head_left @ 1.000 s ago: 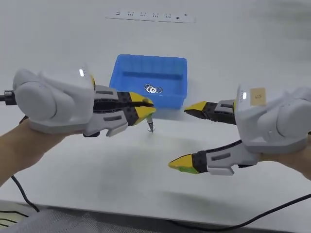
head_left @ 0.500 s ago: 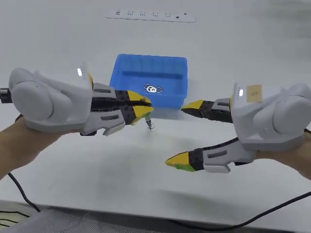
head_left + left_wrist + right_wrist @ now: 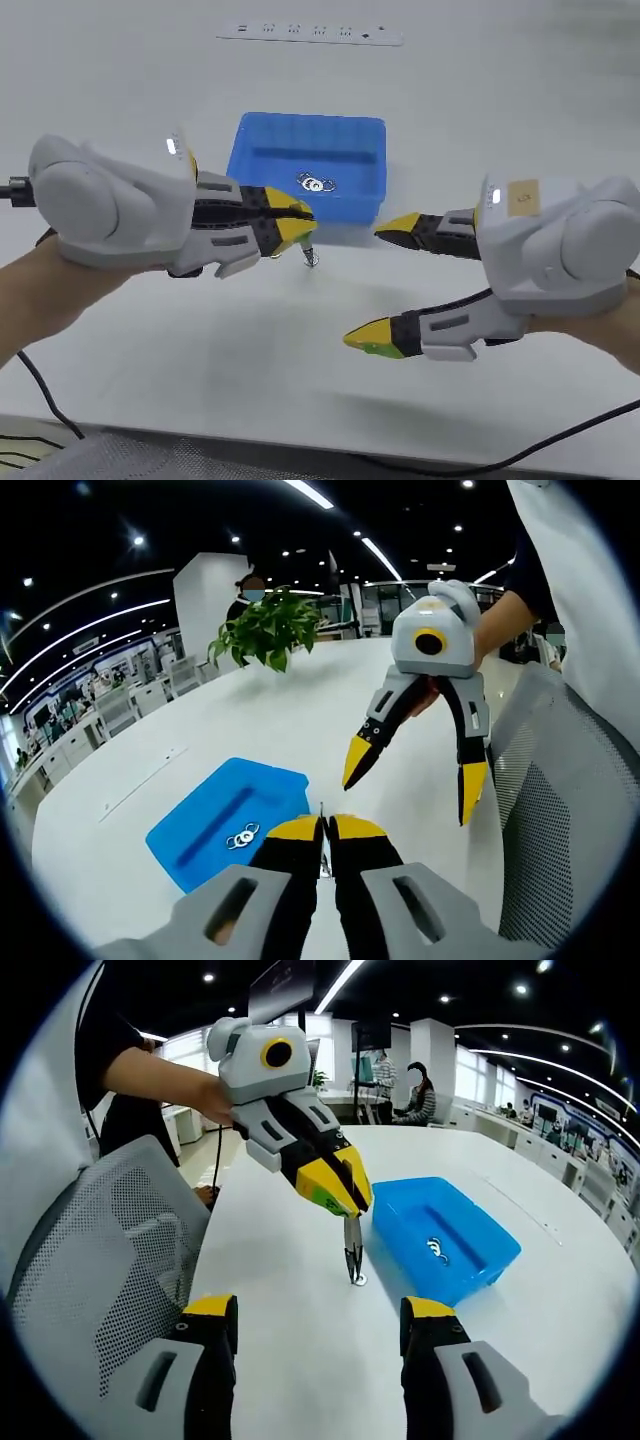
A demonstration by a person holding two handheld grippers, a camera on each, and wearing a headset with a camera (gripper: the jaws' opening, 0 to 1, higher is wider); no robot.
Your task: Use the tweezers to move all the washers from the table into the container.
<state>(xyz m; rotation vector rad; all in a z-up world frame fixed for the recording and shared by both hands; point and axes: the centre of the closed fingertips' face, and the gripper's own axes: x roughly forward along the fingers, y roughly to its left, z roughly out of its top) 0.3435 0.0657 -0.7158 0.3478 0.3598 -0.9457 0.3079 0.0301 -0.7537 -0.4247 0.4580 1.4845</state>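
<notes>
The left hand-held gripper (image 3: 300,222), jaws clamped on the tweezers (image 3: 353,1245), holds their tips down at one washer (image 3: 359,1280) lying on the worktop (image 3: 250,350) just beside the blue container (image 3: 310,118), which holds a few washers (image 3: 316,183), while the right hand-held gripper (image 3: 370,285) hovers nearby with jaws wide apart.

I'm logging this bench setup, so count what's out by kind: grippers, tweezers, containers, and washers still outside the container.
grippers: 2 (left gripper, right gripper)
tweezers: 1
blue container: 1
washer outside the container, at the tweezers' tip: 1
total: 5
</notes>
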